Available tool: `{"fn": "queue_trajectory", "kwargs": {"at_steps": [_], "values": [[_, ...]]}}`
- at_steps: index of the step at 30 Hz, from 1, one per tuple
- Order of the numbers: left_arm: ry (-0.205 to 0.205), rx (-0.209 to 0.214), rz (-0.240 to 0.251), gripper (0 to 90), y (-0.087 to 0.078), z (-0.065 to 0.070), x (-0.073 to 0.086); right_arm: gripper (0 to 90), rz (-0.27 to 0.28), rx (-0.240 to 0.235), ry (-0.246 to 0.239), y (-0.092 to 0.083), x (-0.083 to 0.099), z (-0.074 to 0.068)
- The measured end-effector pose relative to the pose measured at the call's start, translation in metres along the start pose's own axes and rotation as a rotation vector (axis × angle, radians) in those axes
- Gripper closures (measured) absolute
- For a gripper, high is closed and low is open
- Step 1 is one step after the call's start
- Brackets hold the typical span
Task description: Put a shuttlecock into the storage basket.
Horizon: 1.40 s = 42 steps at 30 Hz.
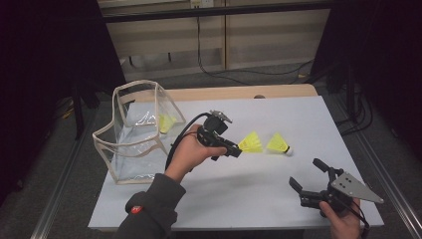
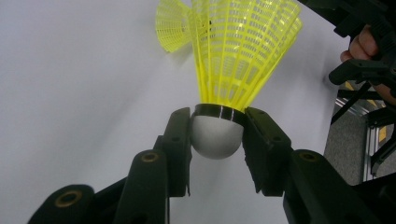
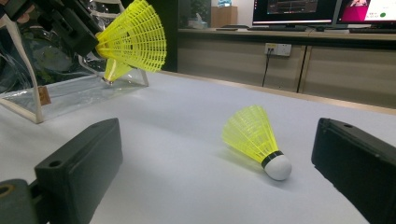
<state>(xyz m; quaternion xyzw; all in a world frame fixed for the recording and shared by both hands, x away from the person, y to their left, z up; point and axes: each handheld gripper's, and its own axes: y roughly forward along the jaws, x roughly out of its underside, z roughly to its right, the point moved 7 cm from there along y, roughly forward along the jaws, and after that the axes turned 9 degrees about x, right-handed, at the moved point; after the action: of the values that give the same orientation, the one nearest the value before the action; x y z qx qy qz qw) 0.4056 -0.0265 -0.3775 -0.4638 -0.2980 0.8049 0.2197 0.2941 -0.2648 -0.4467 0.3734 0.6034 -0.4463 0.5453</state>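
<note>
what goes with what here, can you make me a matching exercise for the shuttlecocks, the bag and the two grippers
Things:
1. yellow plastic shuttlecock with a white rounded cork
2. second yellow plastic shuttlecock
3. clear plastic bag with beige trim
4. right gripper

States:
A. lies on its side on the white table
B. jaws open, nothing between them
C. clamped by its cork in the left gripper
D. stands open at the table's left, a third yellow shuttlecock inside

Pairs: 1-C, 2-A, 3-D, 4-B
</note>
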Motion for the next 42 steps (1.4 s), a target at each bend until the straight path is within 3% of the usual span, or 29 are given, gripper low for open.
{"fn": "queue_trajectory", "kwargs": {"at_steps": [42], "values": [[-0.014,-0.032,0.035,63.1,-0.040,0.005,-0.016,1.8,0.006,0.000,0.000,0.000,-0.001,0.000]]}}
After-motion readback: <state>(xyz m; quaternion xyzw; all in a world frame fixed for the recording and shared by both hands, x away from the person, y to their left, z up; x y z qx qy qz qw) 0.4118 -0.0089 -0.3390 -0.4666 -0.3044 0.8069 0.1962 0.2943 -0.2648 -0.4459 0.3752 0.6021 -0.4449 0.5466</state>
